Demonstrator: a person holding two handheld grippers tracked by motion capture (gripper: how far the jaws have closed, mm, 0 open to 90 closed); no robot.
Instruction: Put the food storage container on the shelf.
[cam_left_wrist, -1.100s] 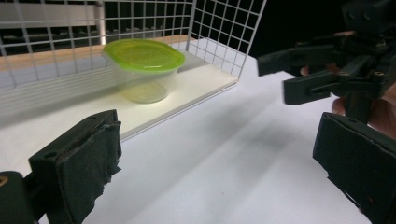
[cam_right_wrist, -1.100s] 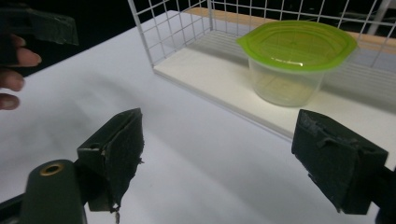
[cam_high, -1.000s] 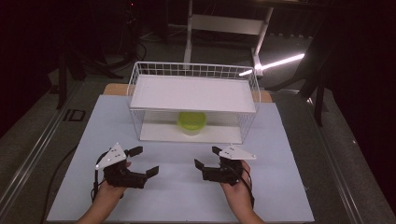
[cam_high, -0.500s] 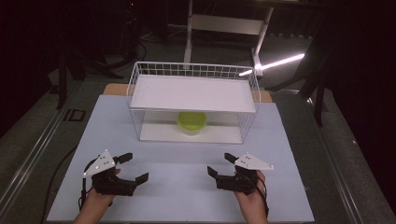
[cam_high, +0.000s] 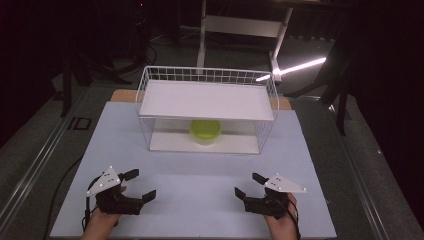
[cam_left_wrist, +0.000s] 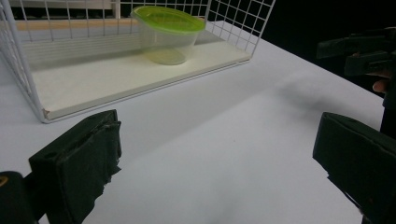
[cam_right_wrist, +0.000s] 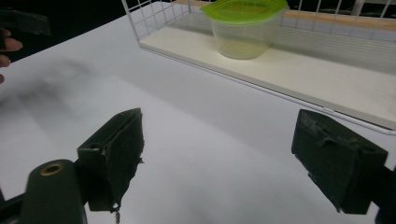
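Clear tub, green lid, seemingly empty

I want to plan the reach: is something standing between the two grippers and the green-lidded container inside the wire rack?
Nothing visible blocks it. The container sits on the lower board of the wire rack, whose front side is open. Bare table lies between it and the left gripper and right gripper, both open.

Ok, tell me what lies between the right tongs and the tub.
Bare table, then the rack's white base board; the right gripper view shows the open tongs facing the tub.
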